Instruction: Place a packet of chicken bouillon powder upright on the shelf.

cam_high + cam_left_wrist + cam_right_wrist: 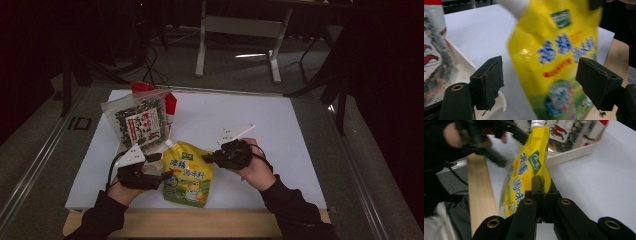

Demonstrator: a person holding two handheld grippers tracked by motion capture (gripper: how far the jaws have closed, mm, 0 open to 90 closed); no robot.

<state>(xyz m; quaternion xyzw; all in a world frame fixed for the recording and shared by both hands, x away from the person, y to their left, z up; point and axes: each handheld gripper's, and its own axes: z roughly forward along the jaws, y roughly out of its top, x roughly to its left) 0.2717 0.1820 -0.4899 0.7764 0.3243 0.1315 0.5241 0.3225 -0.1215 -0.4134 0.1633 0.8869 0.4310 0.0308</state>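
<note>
A yellow spouted pouch (188, 174) with blue lettering is on the white table. My right gripper (206, 158) is shut on its right edge; in the right gripper view the jaws pinch the pouch (529, 167) at its side seam, right gripper (541, 185). My left gripper (166, 175) is at the pouch's left side. In the left gripper view its jaws stand wide open, left gripper (542, 85), with the pouch (559, 57) between them, not clamped. The white spout (538, 123) points toward the tray.
A clear bag of dark seaweed snack (140, 120) stands in a white tray (574, 153) at the back left, with a red package (170, 102) behind it. A wooden strip (200, 222) runs along the table's near edge. Bare white surface (280, 130) lies to the right.
</note>
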